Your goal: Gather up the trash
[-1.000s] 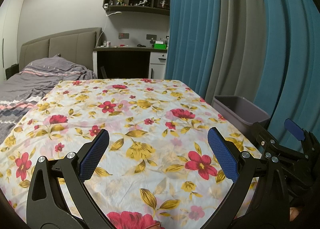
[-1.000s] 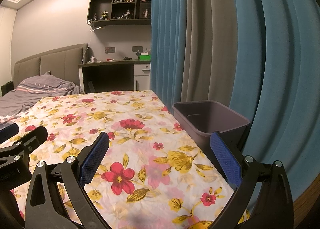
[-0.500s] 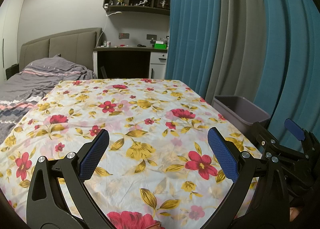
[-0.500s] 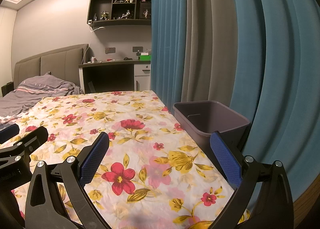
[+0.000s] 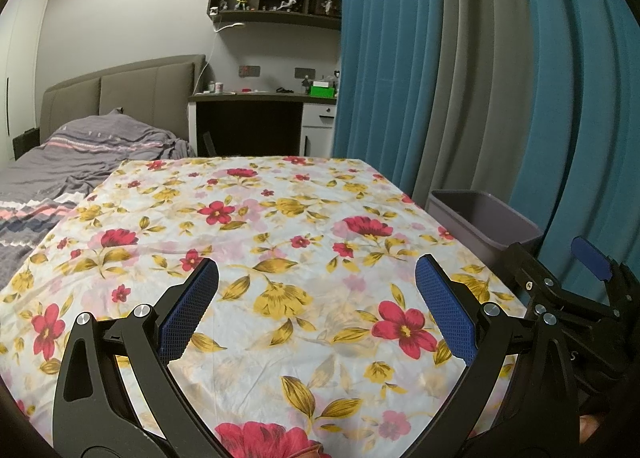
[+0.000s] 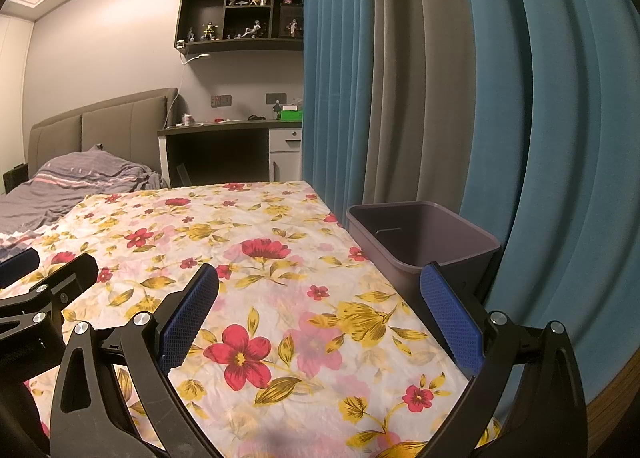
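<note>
A: Entry, bin. Where is it?

B: The grey-purple trash bin (image 6: 424,242) sits right of centre in the right wrist view, hard against the right edge of the tabletop (image 6: 280,258). Its rim is level with the cloth. The inside looks bare as far as visible. In the left wrist view the same bin shows at right mid-frame.

A: Any trash on the surface?

B: Only the floral tablecloth (image 5: 280,242) shows: white ground, red flowers, yellow leaves, some wrinkles. I can pick out no loose item on it.

A: Claw states?

B: Left claw (image 5: 316,306): blue pads spread wide in the lower frame, nothing between them, hovering over the cloth. Right claw (image 6: 318,312): the same, pads wide apart, empty. Its right pad overlaps the near corner of the bin in the picture; contact cannot be judged.

A: Do they see each other?

B: Yes. The right claw shows at the lower right edge of the left wrist view, the left claw at the lower left edge of the right wrist view.

A: Surroundings?

B: Teal and grey curtains (image 6: 440,77) fill the right half, behind the bin. A bed (image 5: 60,173) with grey striped bedding at left. A dark desk (image 5: 256,105) at centre back, wall shelves (image 6: 244,13) with small figures above it.
</note>
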`<state>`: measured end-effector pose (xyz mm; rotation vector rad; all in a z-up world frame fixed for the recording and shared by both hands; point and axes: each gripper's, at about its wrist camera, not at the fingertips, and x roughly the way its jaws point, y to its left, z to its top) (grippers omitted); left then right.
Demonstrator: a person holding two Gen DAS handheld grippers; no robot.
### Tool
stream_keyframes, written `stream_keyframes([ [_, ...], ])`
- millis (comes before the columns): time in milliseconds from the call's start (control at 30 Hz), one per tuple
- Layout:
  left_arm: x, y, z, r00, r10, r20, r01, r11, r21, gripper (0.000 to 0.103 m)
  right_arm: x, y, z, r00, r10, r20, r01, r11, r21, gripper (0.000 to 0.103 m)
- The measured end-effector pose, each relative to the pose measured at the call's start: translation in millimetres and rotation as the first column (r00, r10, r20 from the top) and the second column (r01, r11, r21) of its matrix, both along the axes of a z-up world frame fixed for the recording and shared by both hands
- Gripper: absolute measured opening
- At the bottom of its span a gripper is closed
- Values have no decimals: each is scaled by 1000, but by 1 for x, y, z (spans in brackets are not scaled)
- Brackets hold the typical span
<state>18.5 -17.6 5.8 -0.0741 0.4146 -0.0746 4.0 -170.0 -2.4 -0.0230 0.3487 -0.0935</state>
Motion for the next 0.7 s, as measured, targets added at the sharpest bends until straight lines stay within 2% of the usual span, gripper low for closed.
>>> stream_keyframes([
  [700,0,-1,-1,1000,1,0,-1,1000,2,97,0,1,0,1000,-2,1,2,1000,2,97],
])
